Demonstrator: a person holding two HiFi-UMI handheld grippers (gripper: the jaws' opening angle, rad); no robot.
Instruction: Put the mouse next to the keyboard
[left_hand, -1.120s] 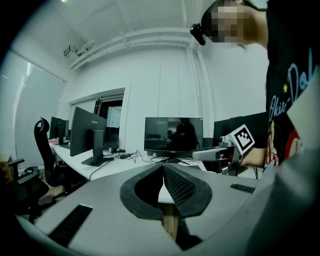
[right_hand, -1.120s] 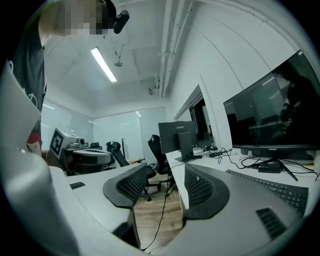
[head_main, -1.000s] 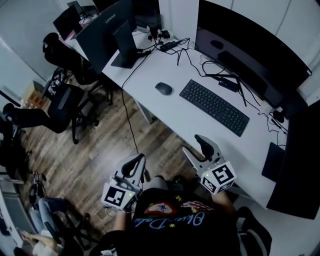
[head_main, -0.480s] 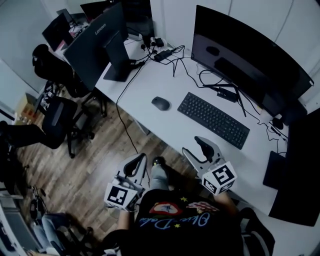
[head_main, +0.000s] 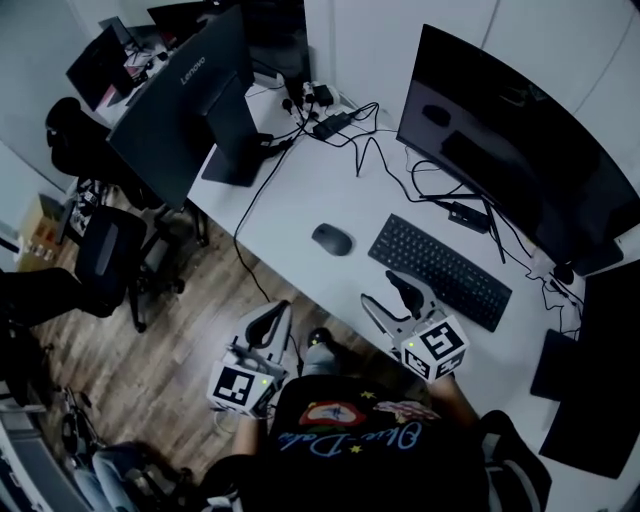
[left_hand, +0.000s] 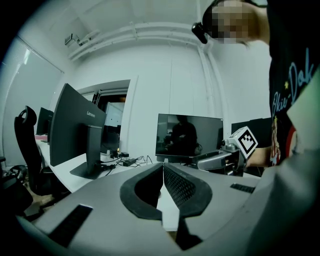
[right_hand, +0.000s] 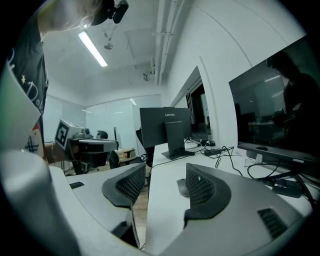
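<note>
Mouse (head_main: 332, 239) on white surface (head_main: 300, 190), at 9 o'clock of keyboard (head_main: 440, 271), apart from it. Left gripper (head_main: 272, 318) jaws pressed together, empty. Right gripper (head_main: 390, 293) jaws spread, just been opening, nothing between

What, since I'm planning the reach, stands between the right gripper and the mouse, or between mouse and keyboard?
Nothing visible: only bare desk lies between the right gripper and the mouse, and between the mouse and the keyboard. Cables lie farther back.

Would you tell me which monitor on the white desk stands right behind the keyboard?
The wide curved monitor, its dark screen facing the keyboard; the Lenovo monitor stands further left and shows its back.
</note>
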